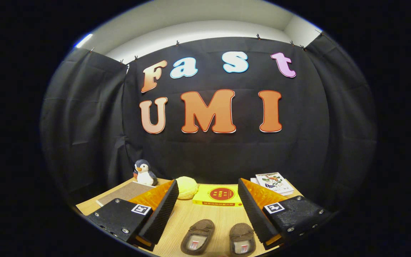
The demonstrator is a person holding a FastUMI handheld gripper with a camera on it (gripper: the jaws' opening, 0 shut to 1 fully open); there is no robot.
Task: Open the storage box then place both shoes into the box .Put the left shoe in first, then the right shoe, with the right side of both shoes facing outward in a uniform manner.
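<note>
On wooden table (209, 217), between the fingers: two brown slippers, side by side, toes pointing away toward the wall. Left one, slipper (197, 236), slightly angled; right one, second slipper (242, 240), just beside it, small gap between, not touching. Pale insole label visible in each opening (unreadable). Gripper (205, 210) spread wide open, holding nothing, fingers (161, 210) hovering to either side of the pair, no contact with either shoe. Square marker tag on top of each finger mount. Beyond the fingertips: flat yellow box (218, 195) with red round emblem on lid, lying closed on table, well past the slippers. Just beside its left end, touching or nearly so (cannot tell): pale yellow rounded lump (187, 187), bun-like. Farther left, near wall: penguin plush (145, 173), upright, at back corner of grey-brown mat (125, 192). Far right, behind right finger: printed booklets (273, 181), stacked, partly hidden. Black cloth wall behind everything.
</note>
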